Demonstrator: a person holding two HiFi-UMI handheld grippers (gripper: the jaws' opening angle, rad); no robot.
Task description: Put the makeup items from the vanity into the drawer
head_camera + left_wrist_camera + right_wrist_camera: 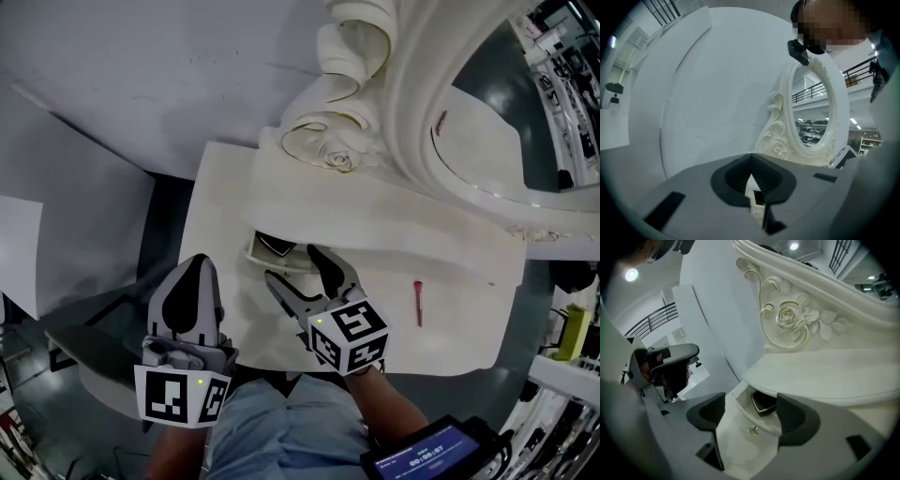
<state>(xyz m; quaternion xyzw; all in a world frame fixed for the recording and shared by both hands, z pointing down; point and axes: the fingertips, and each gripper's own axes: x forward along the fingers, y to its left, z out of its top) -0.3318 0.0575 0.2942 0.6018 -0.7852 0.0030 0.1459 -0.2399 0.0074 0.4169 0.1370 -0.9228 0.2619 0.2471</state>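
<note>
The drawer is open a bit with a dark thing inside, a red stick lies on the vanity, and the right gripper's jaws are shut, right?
Not quite: the right gripper view shows the right gripper with jaws apart, not shut. The drawer is open a bit with a dark thing inside, and a red stick lies on the vanity.
</note>
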